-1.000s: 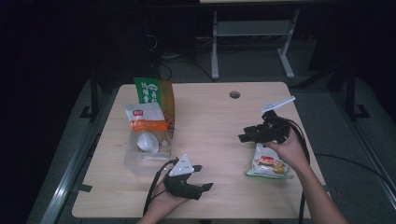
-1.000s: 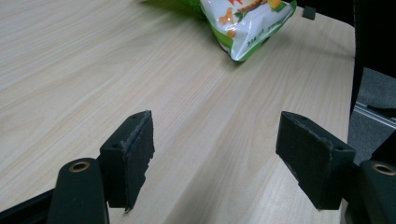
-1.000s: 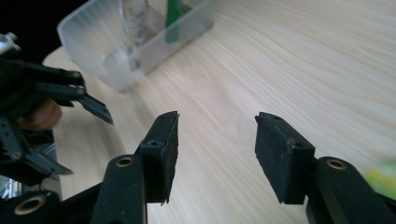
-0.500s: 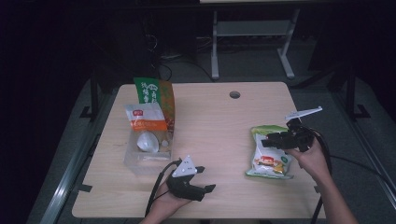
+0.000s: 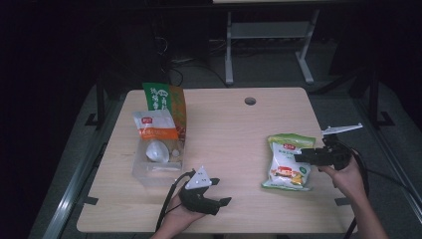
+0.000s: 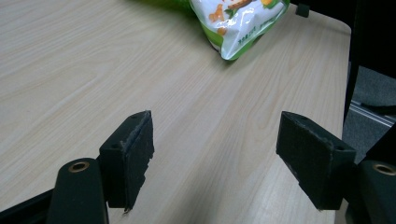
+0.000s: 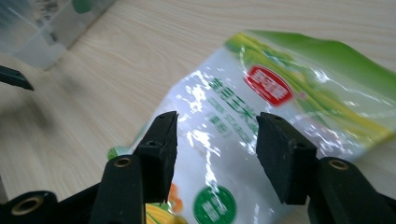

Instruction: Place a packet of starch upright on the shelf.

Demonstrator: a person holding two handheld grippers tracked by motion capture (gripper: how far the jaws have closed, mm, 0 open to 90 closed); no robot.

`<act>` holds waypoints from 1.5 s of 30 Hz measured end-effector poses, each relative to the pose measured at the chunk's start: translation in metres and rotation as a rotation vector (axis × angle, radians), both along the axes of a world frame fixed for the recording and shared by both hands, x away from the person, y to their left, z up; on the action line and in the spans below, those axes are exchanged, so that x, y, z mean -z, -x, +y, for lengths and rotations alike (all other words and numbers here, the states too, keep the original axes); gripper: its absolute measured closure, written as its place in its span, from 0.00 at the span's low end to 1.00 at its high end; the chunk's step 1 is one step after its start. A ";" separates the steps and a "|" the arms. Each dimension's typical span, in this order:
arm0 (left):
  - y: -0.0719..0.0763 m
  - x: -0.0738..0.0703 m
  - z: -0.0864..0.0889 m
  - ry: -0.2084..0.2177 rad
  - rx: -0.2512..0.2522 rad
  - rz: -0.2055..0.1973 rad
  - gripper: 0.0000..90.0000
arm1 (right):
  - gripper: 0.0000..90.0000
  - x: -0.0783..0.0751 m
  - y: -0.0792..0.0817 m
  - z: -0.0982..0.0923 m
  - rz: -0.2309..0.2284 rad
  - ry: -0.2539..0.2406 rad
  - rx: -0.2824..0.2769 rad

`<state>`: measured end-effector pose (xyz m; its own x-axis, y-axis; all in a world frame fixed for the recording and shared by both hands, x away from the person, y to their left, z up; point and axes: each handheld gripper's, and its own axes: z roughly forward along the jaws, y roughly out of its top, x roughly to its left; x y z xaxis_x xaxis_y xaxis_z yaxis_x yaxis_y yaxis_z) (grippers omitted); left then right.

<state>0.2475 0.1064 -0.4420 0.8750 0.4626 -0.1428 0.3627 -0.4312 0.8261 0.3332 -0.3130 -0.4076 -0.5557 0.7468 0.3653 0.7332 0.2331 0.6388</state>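
Jaws apart over red-badged snack bag [image 7: 280, 112], lettering blurred

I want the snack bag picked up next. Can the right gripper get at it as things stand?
Probably yes: the right gripper hangs at the green and white snack bag with open jaws, nothing lies between them, and the bag lies alone on the table.

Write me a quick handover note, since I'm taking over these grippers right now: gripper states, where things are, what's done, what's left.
Right gripper: jaws open, hovering over the right edge of the green-and-white snack bag, nothing gripped.
Left gripper: jaws open and empty, low over the table near its front edge.
The snack bag lies flat on the table's right side. The clear plastic bin at the left holds several snack packs, some standing upright.
Done: nothing gripped yet.
Left: probably close on the bag, then carry it to the bin.
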 end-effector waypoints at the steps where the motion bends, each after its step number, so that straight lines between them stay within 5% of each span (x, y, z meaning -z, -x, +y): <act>1: 0.000 0.000 -0.001 0.001 0.000 0.002 0.30 | 0.53 0.002 0.001 -0.003 0.003 0.007 0.011; 14: -0.001 0.001 -0.007 -0.012 0.018 -0.001 0.30 | 0.55 0.020 0.009 -0.030 0.025 0.039 0.108; 19: -0.001 0.001 -0.010 -0.006 0.017 0.012 0.30 | 0.64 0.030 0.008 -0.033 0.051 0.026 0.119; 26: -0.007 0.001 -0.014 -0.012 0.020 0.027 0.30 | 0.97 0.035 0.008 -0.032 0.092 -0.067 0.086; 45: -0.021 0.004 -0.045 -0.006 0.035 0.045 0.34 | 0.99 0.034 0.030 0.011 0.084 -0.050 -0.030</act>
<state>0.2681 0.0610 -0.4458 0.8835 0.4328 -0.1793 0.3838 -0.4493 0.8067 0.3037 -0.3017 -0.4414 -0.5436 0.7098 0.4480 0.7776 0.2248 0.5872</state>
